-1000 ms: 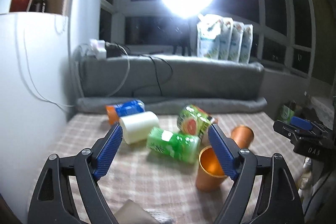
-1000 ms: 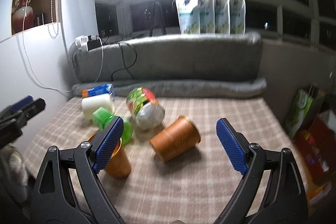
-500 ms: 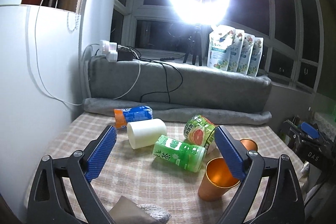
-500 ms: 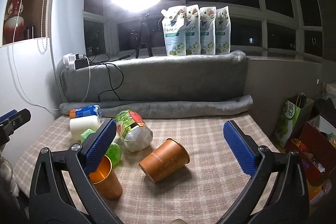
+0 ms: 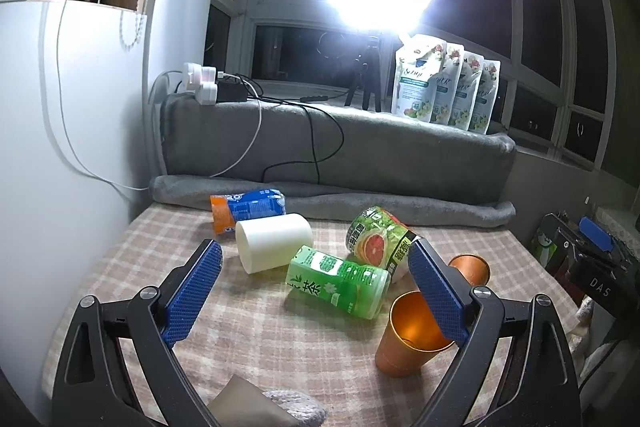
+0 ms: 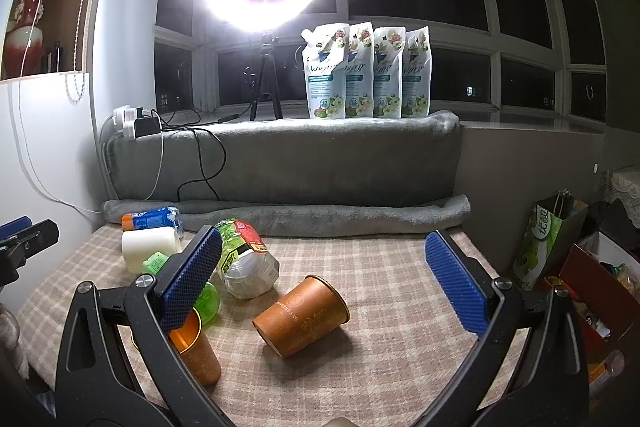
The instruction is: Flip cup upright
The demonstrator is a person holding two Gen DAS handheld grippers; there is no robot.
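Note:
A brown paper cup lies on its side on the checked tablecloth, mouth toward the far right; its rim shows in the left wrist view. An orange metal cup stands upright near the front, also in the right wrist view. A white cup lies on its side further back. My left gripper is open and empty above the table. My right gripper is open and empty, above and behind the brown cup.
A green tea bottle, a grapefruit-label bottle and a blue and orange bottle lie among the cups. A grey blanket-covered ledge runs along the back. Bags and boxes stand to the right of the table.
Both grippers have pulled back and risen, so the table objects sit lower and further off in both views. The cups and bottles have not moved. Both grippers stay open.

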